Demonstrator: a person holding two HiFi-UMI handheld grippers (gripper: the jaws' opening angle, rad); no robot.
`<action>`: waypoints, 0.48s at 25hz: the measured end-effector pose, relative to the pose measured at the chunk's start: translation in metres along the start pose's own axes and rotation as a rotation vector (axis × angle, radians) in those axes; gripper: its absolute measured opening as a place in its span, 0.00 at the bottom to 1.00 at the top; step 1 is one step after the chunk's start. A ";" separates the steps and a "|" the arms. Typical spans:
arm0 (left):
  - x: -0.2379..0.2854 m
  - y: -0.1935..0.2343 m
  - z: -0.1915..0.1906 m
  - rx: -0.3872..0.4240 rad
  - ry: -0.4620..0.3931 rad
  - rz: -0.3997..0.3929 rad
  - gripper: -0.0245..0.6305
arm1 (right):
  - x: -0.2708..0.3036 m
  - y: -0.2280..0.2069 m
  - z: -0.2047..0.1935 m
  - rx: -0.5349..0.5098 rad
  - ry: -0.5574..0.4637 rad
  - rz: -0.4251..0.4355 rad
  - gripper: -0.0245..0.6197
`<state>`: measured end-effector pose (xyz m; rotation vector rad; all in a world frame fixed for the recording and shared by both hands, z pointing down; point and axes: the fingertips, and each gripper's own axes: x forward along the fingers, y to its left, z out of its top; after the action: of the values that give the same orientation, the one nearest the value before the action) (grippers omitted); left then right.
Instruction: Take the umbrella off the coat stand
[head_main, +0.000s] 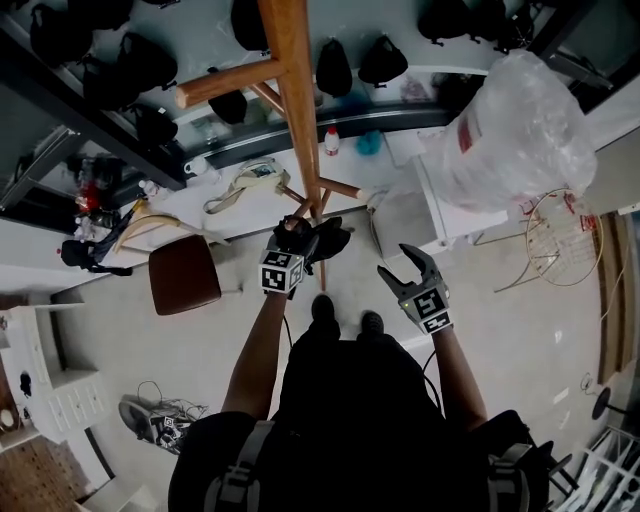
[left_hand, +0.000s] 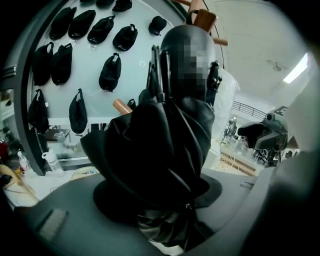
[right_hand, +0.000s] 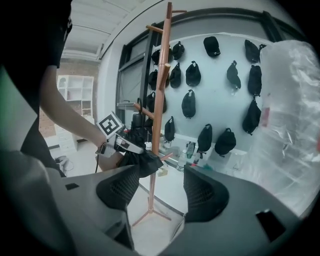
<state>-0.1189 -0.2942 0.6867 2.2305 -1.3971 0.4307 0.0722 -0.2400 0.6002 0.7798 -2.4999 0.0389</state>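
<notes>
A black folded umbrella (head_main: 326, 240) sits close against the pole of the wooden coat stand (head_main: 295, 90). My left gripper (head_main: 298, 242) is shut on its bunched fabric. In the left gripper view the umbrella (left_hand: 160, 150) fills the space between the jaws, with a peg (left_hand: 121, 106) just behind it. I cannot tell whether it still hangs on a peg. My right gripper (head_main: 405, 272) is held to the right of the stand, open and with nothing in it. In the right gripper view the umbrella (right_hand: 145, 161) and the coat stand (right_hand: 159, 100) show beyond the right gripper (right_hand: 160, 192).
A brown stool (head_main: 184, 273) stands left of the stand beside a cluttered white counter (head_main: 240, 205). A big clear plastic-wrapped bundle (head_main: 515, 130) and a wire basket (head_main: 562, 238) are on the right. Several black caps (right_hand: 225, 80) hang on the wall behind.
</notes>
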 end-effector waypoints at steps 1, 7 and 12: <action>-0.002 0.000 0.000 -0.003 0.000 0.007 0.42 | 0.000 -0.001 0.000 -0.003 0.000 0.007 0.45; -0.011 -0.003 0.001 0.001 0.006 0.036 0.42 | 0.005 -0.010 0.009 -0.031 -0.018 0.040 0.45; -0.018 -0.008 0.002 -0.008 0.002 0.069 0.42 | 0.003 -0.014 0.008 -0.039 -0.029 0.065 0.45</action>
<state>-0.1193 -0.2793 0.6742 2.1795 -1.4758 0.4498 0.0739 -0.2548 0.5927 0.6875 -2.5456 0.0011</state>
